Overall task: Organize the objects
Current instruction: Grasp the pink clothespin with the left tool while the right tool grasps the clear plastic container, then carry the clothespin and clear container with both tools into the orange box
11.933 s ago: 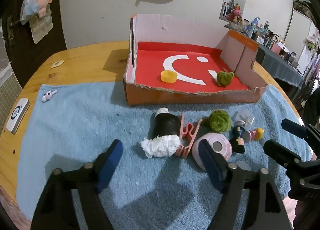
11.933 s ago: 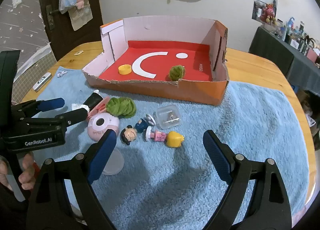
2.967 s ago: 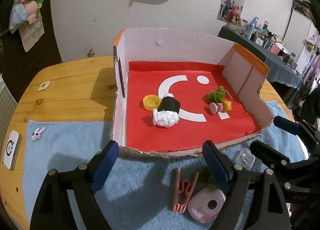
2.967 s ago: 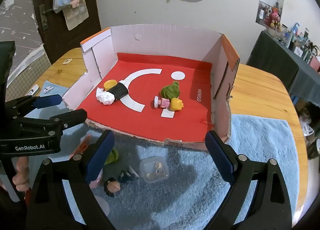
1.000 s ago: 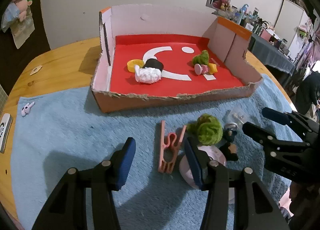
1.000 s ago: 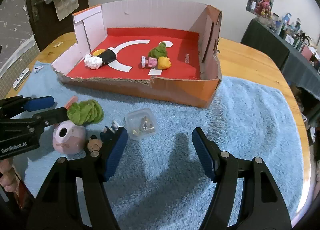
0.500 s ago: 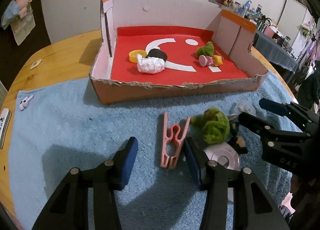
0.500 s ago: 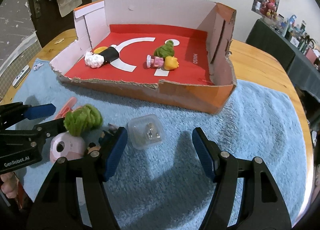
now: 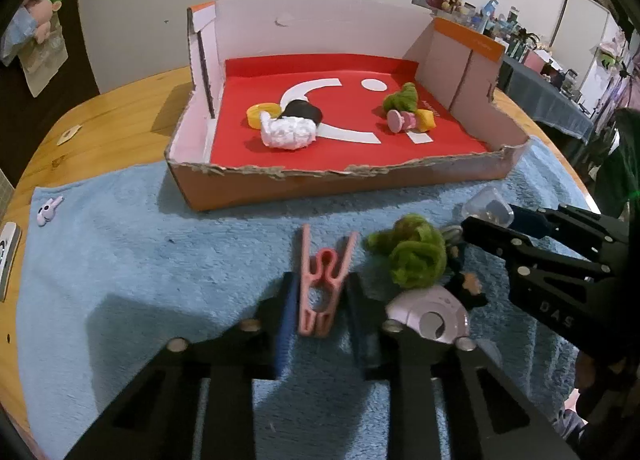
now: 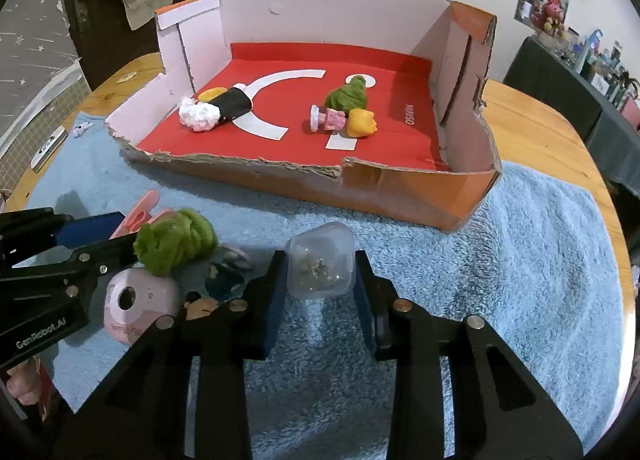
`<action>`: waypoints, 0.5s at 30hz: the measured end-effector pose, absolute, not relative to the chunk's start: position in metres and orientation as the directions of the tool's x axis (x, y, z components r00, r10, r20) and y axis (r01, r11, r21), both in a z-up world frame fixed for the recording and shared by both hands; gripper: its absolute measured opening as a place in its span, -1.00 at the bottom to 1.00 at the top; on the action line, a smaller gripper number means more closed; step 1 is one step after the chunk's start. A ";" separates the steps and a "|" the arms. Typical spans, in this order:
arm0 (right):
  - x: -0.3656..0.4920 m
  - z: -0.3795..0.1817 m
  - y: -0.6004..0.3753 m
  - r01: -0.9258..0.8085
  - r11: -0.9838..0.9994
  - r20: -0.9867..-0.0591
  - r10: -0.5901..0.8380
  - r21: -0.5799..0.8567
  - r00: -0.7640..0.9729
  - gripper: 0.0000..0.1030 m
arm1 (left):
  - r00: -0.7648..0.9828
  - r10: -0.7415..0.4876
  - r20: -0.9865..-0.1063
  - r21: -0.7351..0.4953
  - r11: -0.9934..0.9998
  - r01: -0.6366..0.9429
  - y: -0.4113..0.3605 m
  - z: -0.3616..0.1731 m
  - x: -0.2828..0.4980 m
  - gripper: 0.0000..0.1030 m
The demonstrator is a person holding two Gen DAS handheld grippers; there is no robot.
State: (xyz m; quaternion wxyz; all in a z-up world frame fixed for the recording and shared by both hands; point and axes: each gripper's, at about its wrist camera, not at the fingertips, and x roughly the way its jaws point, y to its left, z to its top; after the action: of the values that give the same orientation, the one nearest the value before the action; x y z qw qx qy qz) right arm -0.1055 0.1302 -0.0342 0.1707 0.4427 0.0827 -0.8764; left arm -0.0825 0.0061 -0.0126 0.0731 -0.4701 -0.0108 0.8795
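You have two green yarn balls: one lies in the cardboard box, one on the blue towel near its front left part. In the box there are also one yellow cap, one black roll with white stuffing and one small pink-and-yellow doll. On the towel you see one pink clothespin, one clear plastic case, one pink round gadget and one dark-haired figurine.

Compared with half a second ago, both pairs of jaws have just been closing and now stand much narrower. Your left gripper is clamped on the pink clothespin, which lies between the blue pads on the towel. Your right gripper grasps the clear plastic case from both sides, in front of the box.
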 end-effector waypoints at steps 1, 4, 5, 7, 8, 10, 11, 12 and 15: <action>-0.105 -0.034 0.131 0.373 -0.928 -0.804 -0.229 0.010 -0.549 -0.41 | -0.548 0.137 -0.825 -0.085 -0.989 -0.119 0.006 -0.012 -0.082 -0.54; -0.103 -0.032 0.133 0.369 -0.929 -0.800 -0.236 0.020 -0.552 -0.41 | -0.549 0.137 -0.825 -0.085 -0.989 -0.120 0.006 -0.012 -0.082 -0.55; -0.103 -0.031 0.134 0.368 -0.930 -0.799 -0.238 0.023 -0.552 -0.41 | -0.549 0.138 -0.824 -0.085 -0.989 -0.121 0.006 -0.012 -0.081 -0.54; -0.102 -0.029 0.134 0.369 -0.929 -0.797 -0.245 0.029 -0.552 -0.41 | -0.550 0.139 -0.824 -0.087 -0.989 -0.120 0.006 -0.012 -0.081 -0.55; -0.101 -0.028 0.135 0.370 -0.929 -0.796 -0.248 0.032 -0.553 -0.41 | -0.551 0.141 -0.823 -0.089 -0.989 -0.119 0.005 -0.011 -0.080 -0.55; -0.099 -0.026 0.135 0.371 -0.928 -0.793 -0.252 0.035 -0.555 -0.41 | -0.554 0.142 -0.821 -0.092 -0.989 -0.117 0.003 -0.009 -0.079 -0.55; -0.098 -0.024 0.135 0.373 -0.927 -0.791 -0.255 0.037 -0.556 -0.41 | -0.556 0.142 -0.819 -0.094 -0.989 -0.115 0.003 -0.008 -0.079 -0.55; -0.098 -0.024 0.134 0.373 -0.927 -0.790 -0.258 0.040 -0.556 -0.41 | -0.558 0.143 -0.818 -0.096 -0.989 -0.113 0.002 -0.007 -0.078 -0.55; -0.096 -0.021 0.135 0.378 -0.924 -0.787 -0.277 0.060 -0.551 -0.42 | -0.565 0.147 -0.812 -0.102 -0.989 -0.111 0.000 -0.003 -0.077 -0.55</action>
State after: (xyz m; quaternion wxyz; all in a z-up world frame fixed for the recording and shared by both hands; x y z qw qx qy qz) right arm -0.0963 0.1350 -0.0207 0.1861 0.4355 0.0580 -0.8788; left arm -0.0767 -0.0002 -0.0033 0.0729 -0.4609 -0.0198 0.8843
